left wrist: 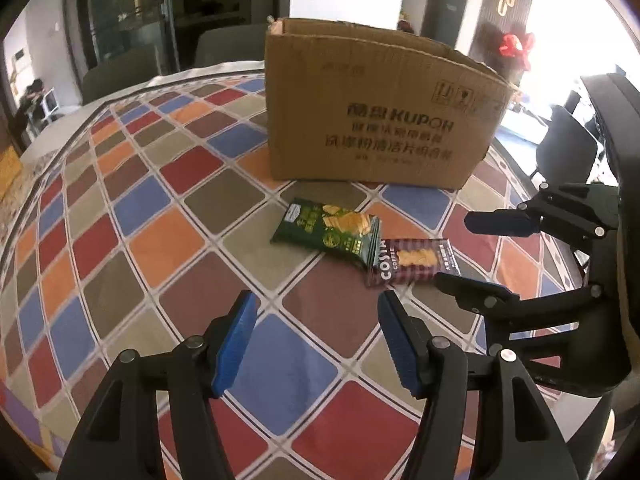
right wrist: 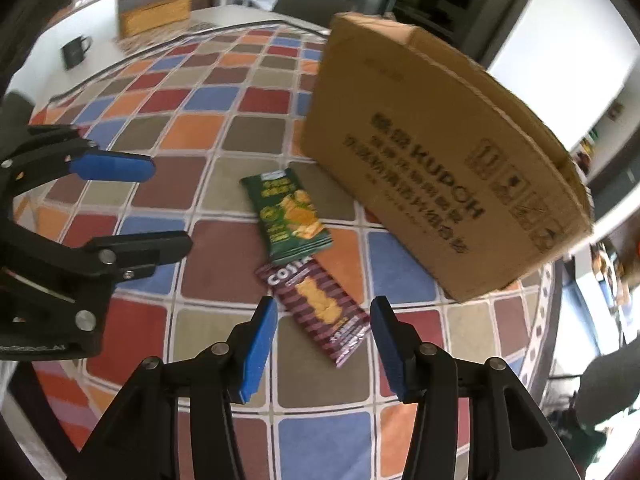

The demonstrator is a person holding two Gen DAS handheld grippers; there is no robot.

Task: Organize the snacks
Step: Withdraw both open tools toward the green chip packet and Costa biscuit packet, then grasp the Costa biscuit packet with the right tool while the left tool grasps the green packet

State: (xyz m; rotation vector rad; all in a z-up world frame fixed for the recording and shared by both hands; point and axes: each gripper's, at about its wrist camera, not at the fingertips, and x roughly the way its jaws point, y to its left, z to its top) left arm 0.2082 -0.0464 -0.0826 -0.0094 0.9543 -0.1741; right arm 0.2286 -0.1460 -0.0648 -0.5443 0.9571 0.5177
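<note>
Snack packets lie on a checked tablecloth (left wrist: 168, 240) just in front of an open cardboard box (left wrist: 372, 120): a green packet (left wrist: 324, 230) nearer the box and a maroon Costa packet (left wrist: 416, 266) beside it, its end tucked under the green one's edge. In its own view the left gripper (left wrist: 316, 308) hovers over the cloth to the near left of the packets, jaws apart and empty. Seen from its wrist, the right gripper (right wrist: 324, 312) has its jaws apart with the maroon packet's near end between them, pads not touching it. A dark mug (right wrist: 76, 52) sits far left
</note>
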